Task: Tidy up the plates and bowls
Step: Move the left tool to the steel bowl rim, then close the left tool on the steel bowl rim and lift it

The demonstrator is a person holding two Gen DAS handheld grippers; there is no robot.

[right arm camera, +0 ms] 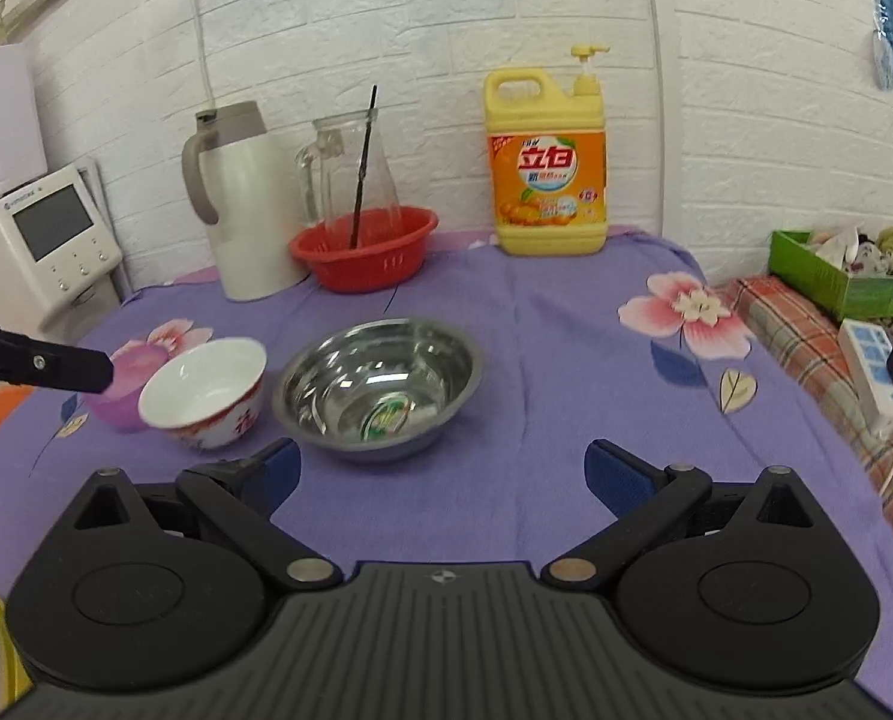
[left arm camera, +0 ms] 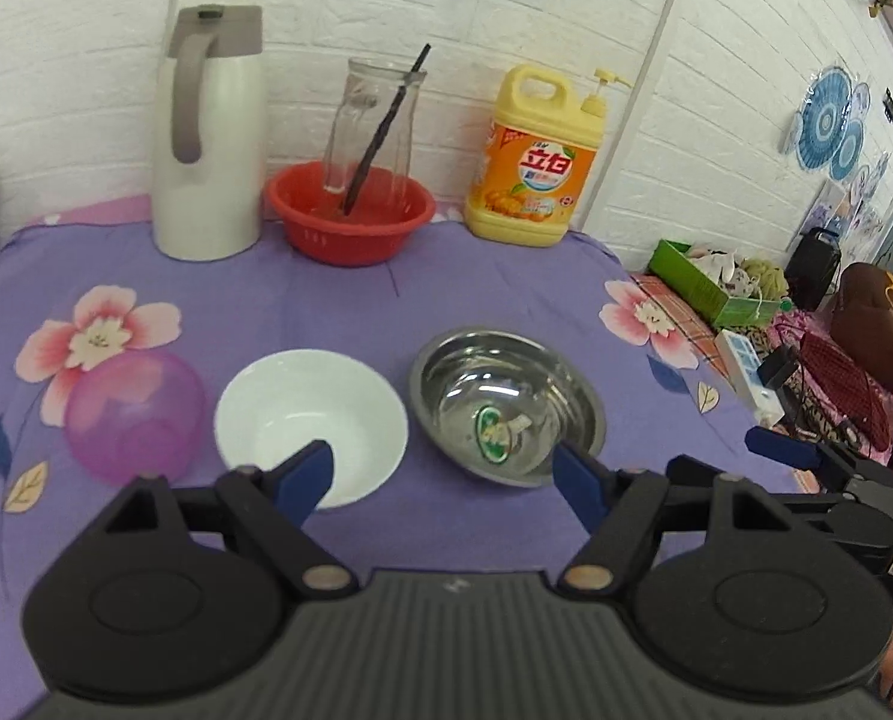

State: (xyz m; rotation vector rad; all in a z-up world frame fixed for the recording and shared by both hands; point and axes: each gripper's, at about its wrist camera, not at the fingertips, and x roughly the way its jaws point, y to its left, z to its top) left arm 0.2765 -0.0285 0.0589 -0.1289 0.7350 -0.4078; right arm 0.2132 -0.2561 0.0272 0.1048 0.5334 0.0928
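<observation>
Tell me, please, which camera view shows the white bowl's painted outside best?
The right wrist view: it sees the white bowl from the side, so its red pattern shows. The left wrist view looks down into the bowl, showing only the plain white inside.

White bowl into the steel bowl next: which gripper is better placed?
Left, probably. The left gripper is open with one finger already over the white bowl. The right gripper, also open, faces bare cloth right of the steel bowl.
</observation>
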